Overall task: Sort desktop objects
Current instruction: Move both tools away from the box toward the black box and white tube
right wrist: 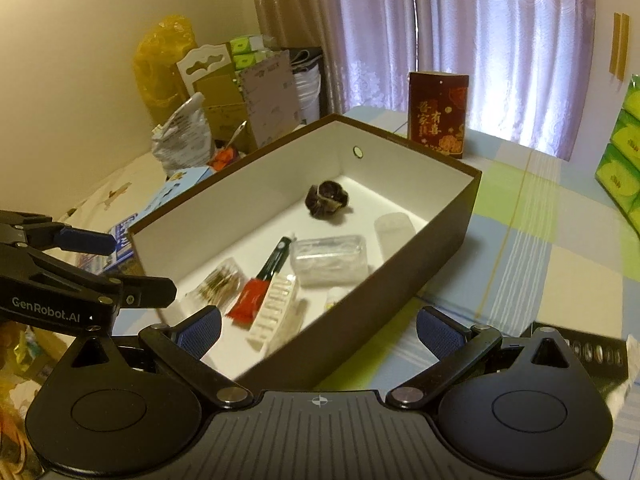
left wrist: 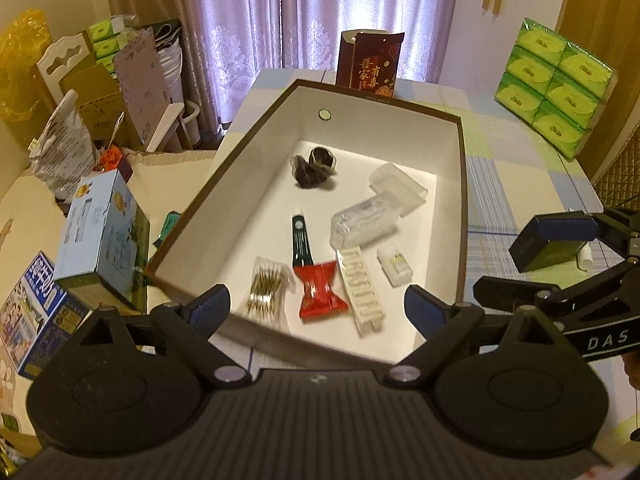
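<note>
A brown box with a white inside (left wrist: 463, 200) (right wrist: 452, 216) stands on the checked tablecloth. In it lie a dark scrunchie (left wrist: 316, 168), a clear plastic case (left wrist: 364, 222), a green tube (left wrist: 302, 240), a red packet (left wrist: 320, 292), a pack of cotton swabs (left wrist: 266, 286), a white hair clip (left wrist: 362, 290) and a small white bottle (left wrist: 394, 266). My left gripper (left wrist: 318, 312) hangs open over the box's near end, holding nothing. My right gripper (right wrist: 318, 332) is open over the box's near right corner, also holding nothing. A dark flat box (left wrist: 548, 254) (right wrist: 580, 350) lies on the table right of the brown box.
A red gift box (left wrist: 370, 62) (right wrist: 438, 114) stands behind the brown box. Green tissue packs (left wrist: 554, 88) are stacked at the far right. A blue carton (left wrist: 104, 236) and other cartons and bags crowd the left side. Curtains hang behind.
</note>
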### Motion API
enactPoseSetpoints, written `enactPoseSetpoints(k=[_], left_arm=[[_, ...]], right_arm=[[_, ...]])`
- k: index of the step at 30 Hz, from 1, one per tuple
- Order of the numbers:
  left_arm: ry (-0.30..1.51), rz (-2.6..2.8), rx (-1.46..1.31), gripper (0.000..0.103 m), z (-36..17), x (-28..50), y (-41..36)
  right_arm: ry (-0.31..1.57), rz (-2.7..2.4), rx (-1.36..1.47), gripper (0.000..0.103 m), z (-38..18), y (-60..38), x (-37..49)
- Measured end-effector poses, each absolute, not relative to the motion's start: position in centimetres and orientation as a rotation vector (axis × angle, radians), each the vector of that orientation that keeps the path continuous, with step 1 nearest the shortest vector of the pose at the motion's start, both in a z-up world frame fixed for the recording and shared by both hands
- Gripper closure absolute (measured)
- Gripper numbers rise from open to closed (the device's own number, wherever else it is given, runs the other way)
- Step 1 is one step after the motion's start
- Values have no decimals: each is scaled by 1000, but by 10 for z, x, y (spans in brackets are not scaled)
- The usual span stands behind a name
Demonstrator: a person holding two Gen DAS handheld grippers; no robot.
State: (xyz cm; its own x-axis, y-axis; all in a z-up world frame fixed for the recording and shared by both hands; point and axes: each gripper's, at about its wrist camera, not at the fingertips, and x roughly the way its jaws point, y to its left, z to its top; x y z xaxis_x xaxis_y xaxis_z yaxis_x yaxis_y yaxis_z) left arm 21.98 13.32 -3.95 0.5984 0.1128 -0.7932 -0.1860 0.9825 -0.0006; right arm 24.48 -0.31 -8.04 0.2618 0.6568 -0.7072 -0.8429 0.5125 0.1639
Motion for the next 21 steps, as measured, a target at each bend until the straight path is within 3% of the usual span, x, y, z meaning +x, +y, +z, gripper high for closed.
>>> enactPoseSetpoints(k=[21], left_arm=[[986,183,-97,11,-60,183,74]], right_arm=[[925,1047,-255,2,-98,-78,234]])
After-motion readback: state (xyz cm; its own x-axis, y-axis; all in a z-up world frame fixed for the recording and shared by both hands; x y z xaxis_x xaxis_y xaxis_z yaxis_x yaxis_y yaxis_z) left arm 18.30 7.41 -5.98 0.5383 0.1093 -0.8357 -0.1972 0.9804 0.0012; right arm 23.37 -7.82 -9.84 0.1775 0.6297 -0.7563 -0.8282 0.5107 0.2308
